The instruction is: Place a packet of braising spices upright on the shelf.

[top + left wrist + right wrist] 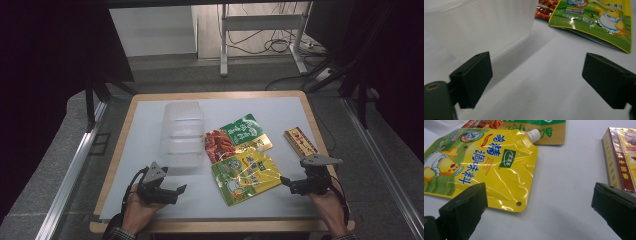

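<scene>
A yellow-green spouted pouch (245,175) lies flat on the white table top (285,112), overlapping a green and red snack bag (237,137) behind it. A clear plastic container (182,132) stands to their left. My left gripper (180,191) rests near the front edge, below the container, jaws open and empty. In the left gripper view the gripper (536,77) has the container (474,25) at the left and the pouch (599,20) at the upper right. My right gripper (285,181) is open just right of the pouch. In the right gripper view the gripper (536,212) faces the pouch's (486,165) corner.
A red and yellow wrapped box (300,141) lies at the right of the table, also close to the right jaw as the box (621,157). The table's wooden rim (120,145) frames the white top. Metal rails and a stand with cables lie beyond.
</scene>
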### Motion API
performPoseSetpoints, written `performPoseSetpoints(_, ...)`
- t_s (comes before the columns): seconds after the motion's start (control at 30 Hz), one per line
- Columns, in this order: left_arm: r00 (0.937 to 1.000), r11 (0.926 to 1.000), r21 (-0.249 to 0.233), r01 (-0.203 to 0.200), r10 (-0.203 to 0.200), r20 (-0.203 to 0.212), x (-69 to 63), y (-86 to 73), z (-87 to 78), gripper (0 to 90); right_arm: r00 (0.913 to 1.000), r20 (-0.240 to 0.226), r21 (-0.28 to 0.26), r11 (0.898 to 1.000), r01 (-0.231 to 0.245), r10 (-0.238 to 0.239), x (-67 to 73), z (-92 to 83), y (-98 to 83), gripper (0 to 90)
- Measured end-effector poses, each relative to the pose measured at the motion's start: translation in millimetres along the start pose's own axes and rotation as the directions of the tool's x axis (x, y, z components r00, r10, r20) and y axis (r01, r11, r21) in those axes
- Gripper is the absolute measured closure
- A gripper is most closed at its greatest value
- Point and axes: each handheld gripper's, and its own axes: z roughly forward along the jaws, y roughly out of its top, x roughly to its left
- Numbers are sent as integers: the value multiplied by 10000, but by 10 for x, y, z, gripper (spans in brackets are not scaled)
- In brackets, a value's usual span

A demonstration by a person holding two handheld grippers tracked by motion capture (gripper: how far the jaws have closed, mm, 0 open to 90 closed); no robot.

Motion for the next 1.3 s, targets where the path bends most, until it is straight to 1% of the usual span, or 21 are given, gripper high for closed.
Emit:
performPoseSetpoints(0.07, 9999, 9999, -65, -109, 110, 92, -21, 15, -7, 153, 10000, -66, -46, 10000, -57, 57, -3, -3, 1, 1)
performPoseSetpoints(0.23, 9987, 9996, -219, -200, 210, 465, -75, 49, -8, 258, 9998, -123, -84, 9999, -140, 139, -9, -11, 0, 1)
performPoseSetpoints(0.27, 9978, 9992, -245, -315, 329, 582, -97, 62, 1, 305, 9998, -118, -90, 9998, -161, 160, -12, -12, 0, 1)
performPoseSetpoints(0.3, 9978, 9992, -245, -315, 329, 582, -97, 62, 1, 337, 9998, -118, -90, 9998, -161, 160, -12, -12, 0, 1)
performPoseSetpoints(0.33, 9965, 9990, -229, -393, 409, 723, -105, 68, 8, 337, 9998, -121, -85, 9998, -165, 164, -12, -11, 0, 1)
performPoseSetpoints(0.37, 9953, 9988, -186, -464, 478, 837, -119, 75, 24, 366, 9998, -111, -82, 9998, -183, 182, -12, -11, -1, 1)
performPoseSetpoints(0.47, 9938, 9977, -64, -677, 680, 883, -156, 91, 57, 413, 9997, -133, -94, 9998, -188, 186, -12, -9, -1, 1)
performPoseSetpoints(0.5, 9935, 9975, -61, -709, 712, 887, -167, 98, 65, 446, 9998, -107, -75, 9998, -174, 174, -12, -11, 1, 1)
performPoseSetpoints(0.57, 9927, 9971, -82, -761, 766, 933, -183, 116, 77, 462, 9998, -123, -98, 9998, -179, 177, -12, -10, 0, 1)
performPoseSetpoints(0.63, 9920, 9969, -107, -778, 785, 987, -196, 132, 89, 518, 9997, -131, -95, 9998, -186, 184, -13, -8, -1, 1)
performPoseSetpoints(0.67, 9916, 9968, -84, -793, 797, 1018, -201, 139, 98, 518, 9997, -131, -95, 9998, -186, 184, -13, -8, -1, 1)
performPoseSetpoints(0.8, 9909, 9966, 46, -826, 817, 1074, -222, 163, 145, 587, 9998, -120, -76, 9998, -168, 167, -12, -4, -1, 1)
performPoseSetpoints(0.87, 9901, 9966, 31, -820, 811, 1144, -235, 181, 167, 626, 9998, -131, -55, 9998, -165, 165, -13, -1, -2, 1)
performPoseSetpoints(1.03, 9882, 9953, 69, -966, 951, 1203, -282, 241, 229, 720, 9998, -134, -62, 9999, -138, 137, -11, 2, 0, 1)
performPoseSetpoints(1.07, 9877, 9950, 87, -999, 981, 1216, -290, 250, 244, 720, 9998, -134, -62, 9999, -138, 137, -11, 2, 0, 1)
performPoseSetpoints(1.17, 9864, 9942, 138, -1066, 1040, 1276, -312, 276, 288, 758, 9998, -169, -71, 9999, -145, 144, -13, 1, 1, 1)
performPoseSetpoints(1.23, 9850, 9943, 154, -1056, 1025, 1386, -322, 286, 313, 802, 9997, -199, -75, 9999, -145, 144, -13, 0, 1, 1)
performPoseSetpoints(1.3, 9828, 9941, 159, -1070, 1033, 1534, -332, 297, 346, 815, 9997, -200, -77, 9999, -141, 139, -13, -1, 2, 1)
